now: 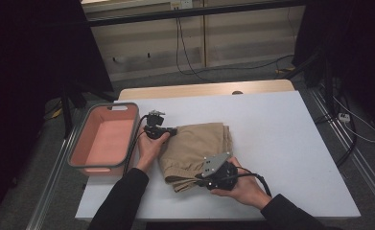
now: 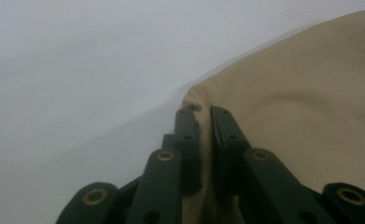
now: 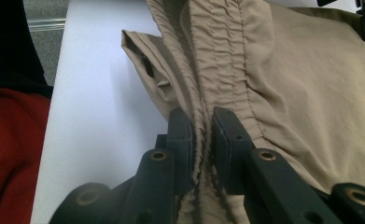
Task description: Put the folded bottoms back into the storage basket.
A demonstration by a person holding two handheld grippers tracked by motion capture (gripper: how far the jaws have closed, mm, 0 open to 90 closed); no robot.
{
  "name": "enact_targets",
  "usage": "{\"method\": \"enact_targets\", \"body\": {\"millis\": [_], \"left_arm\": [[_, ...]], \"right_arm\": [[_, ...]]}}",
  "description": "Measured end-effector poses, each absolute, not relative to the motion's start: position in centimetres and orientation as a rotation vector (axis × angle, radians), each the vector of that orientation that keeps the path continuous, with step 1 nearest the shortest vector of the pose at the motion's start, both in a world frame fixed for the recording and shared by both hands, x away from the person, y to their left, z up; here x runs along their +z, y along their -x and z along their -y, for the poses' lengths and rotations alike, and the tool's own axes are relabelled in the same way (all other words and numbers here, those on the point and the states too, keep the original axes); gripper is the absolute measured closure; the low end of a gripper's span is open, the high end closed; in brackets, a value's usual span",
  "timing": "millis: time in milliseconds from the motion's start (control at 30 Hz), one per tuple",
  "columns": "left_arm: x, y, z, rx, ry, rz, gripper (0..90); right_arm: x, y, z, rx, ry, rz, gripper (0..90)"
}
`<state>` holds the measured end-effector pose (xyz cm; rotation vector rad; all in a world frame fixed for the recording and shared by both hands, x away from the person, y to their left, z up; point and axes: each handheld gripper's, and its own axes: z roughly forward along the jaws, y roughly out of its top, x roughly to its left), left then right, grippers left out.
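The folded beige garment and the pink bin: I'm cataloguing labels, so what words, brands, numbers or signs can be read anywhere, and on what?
None: no readable text shows on the folded beige garment, the pink bin or the white table.

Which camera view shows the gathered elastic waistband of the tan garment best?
The right gripper view: the waistband runs up the frame, ruched, pinched in the right gripper. The high view shows it as a small folded edge; the left gripper view shows smooth cloth.
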<state>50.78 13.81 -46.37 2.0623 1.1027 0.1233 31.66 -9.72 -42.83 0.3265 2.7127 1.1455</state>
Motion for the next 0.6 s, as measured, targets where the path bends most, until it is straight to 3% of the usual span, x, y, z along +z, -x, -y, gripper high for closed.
{"method": "enact_targets", "body": {"millis": [600], "left_arm": [[-45.38,-49.89,-13.86,0.16,-2.038,-1.061,85.7]], "right_arm": [[-42.46,-31.39,10.22,1.233,-0.369,-2.665,77.9]]}}
